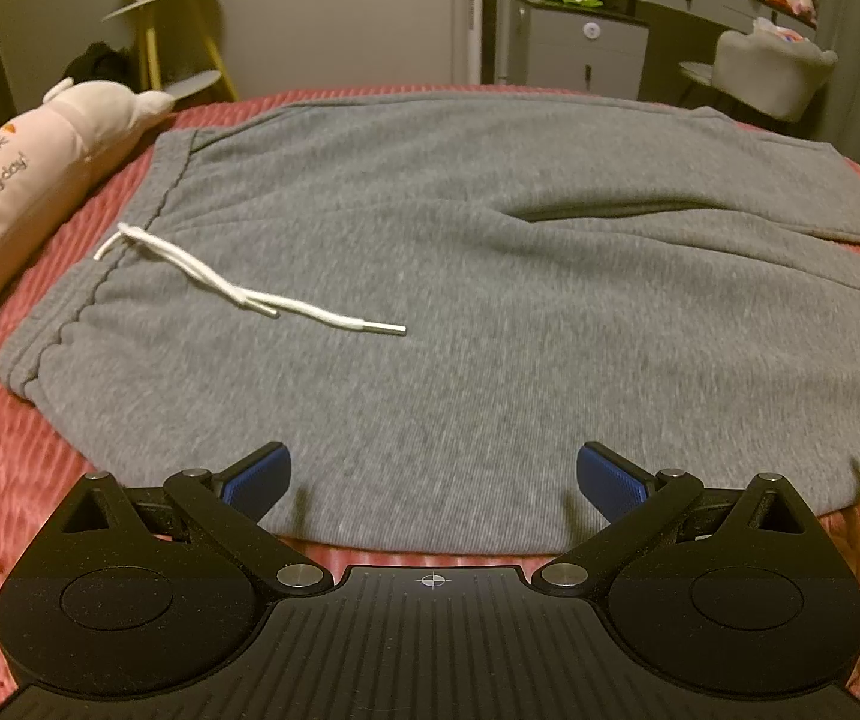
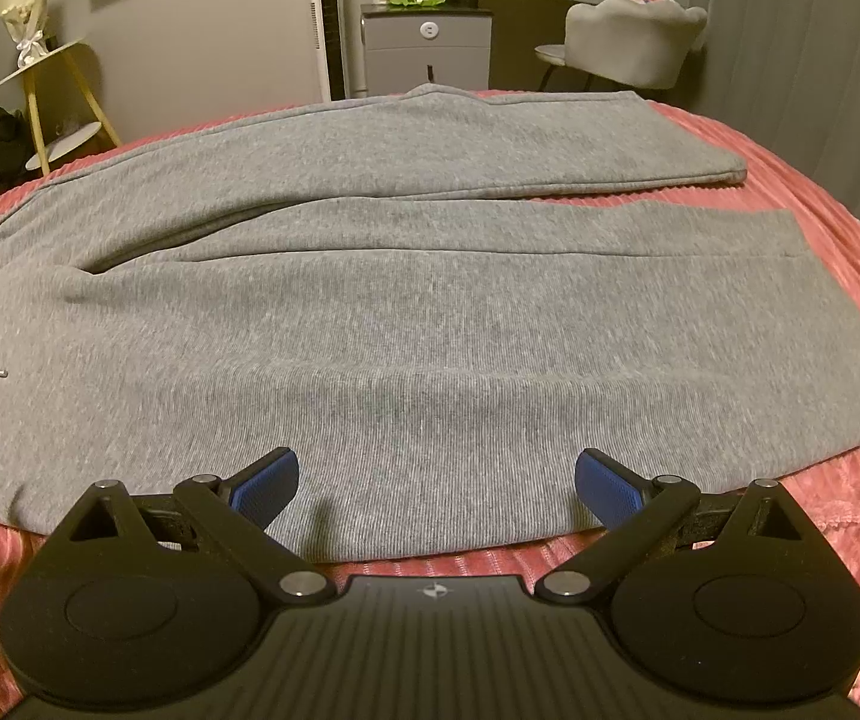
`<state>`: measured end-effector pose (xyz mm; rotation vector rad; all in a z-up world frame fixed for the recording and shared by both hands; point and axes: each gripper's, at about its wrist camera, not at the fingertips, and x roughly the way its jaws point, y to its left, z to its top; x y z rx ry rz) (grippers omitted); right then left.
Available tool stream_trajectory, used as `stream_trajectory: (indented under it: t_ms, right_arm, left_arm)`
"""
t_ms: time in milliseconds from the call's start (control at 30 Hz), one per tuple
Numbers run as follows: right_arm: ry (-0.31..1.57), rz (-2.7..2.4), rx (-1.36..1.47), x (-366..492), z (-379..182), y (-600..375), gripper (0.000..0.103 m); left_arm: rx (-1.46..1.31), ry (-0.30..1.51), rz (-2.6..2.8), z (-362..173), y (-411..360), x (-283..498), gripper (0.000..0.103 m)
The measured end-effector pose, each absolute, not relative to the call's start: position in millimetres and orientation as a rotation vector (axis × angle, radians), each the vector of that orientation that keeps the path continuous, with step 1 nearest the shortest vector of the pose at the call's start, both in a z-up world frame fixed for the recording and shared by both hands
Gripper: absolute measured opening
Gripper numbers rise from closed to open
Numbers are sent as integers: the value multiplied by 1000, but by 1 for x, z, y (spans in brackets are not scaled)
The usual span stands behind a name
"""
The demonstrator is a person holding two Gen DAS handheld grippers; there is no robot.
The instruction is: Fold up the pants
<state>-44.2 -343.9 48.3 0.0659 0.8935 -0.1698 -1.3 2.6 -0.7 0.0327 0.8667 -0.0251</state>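
Lying flat: ribbed grey pants (image 1: 490, 300), pink bedspread (image 1: 22, 456)

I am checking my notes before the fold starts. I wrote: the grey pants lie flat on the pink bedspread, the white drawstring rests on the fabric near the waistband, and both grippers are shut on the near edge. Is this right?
Not quite. The left gripper and the right gripper are both open, holding nothing, with the near edge of the grey pants between their fingers, as each wrist view shows. The rest is right: the pants lie flat on the pink bedspread, and the white drawstring rests near the waistband.

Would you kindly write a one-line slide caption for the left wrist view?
Open left gripper poised at the near edge of flat grey sweatpants with white drawstring on a pink ribbed bedspread.
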Motion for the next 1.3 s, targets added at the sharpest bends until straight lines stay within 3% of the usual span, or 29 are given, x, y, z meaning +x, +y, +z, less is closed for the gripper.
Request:
stream_trajectory:
  t_ms: [1300]
  right_arm:
    - [898,-169,98,-45,48,-348,99]
  left_arm:
    - [19,888,-17,-5,4,1,103]
